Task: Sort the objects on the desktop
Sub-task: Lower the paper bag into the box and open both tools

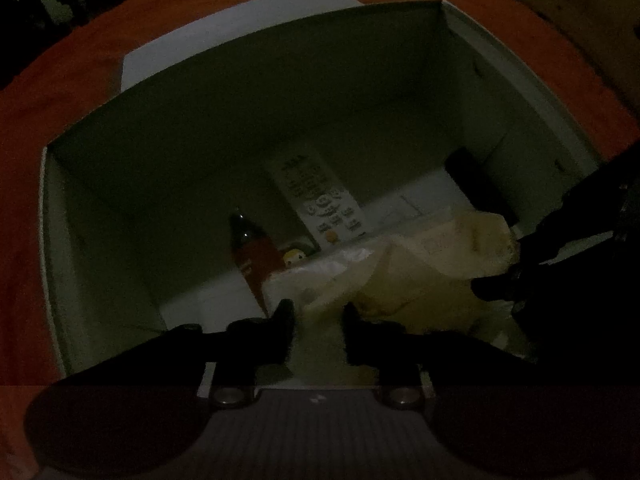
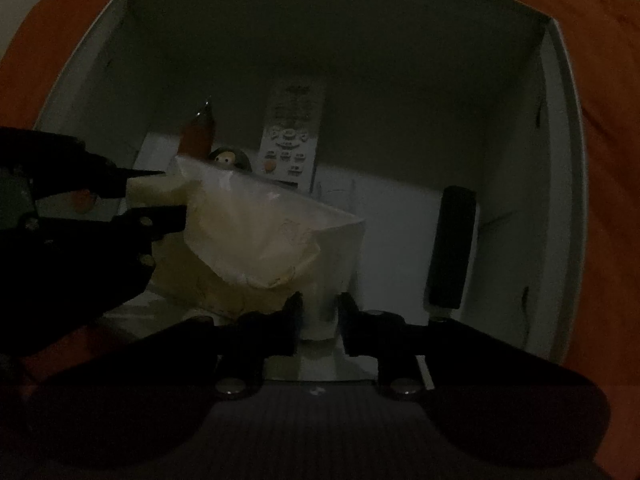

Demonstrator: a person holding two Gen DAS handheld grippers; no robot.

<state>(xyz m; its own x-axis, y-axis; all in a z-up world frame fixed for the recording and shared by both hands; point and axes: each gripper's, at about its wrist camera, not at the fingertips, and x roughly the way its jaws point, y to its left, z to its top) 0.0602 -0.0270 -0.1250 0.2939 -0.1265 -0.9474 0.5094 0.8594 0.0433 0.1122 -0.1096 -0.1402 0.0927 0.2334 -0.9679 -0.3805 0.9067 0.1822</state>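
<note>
Left wrist view: white box [image 1: 100, 208] on orange counter [image 1: 60, 92]. Inside: bag [image 1: 420, 276] at 4 o'clock, remote [image 1: 320, 196] at centre, bottle [image 1: 252, 252] at 8 o'clock. Left hand-held gripper [image 1: 318, 330], jaws slightly apart, bag's edge between them; grip unclear.

Right wrist view: right hand-held gripper [image 2: 318, 320], jaws slightly apart over the bag's lower edge; grip unclear. Dark bar [image 2: 452, 248] at 3 o'clock.
</note>
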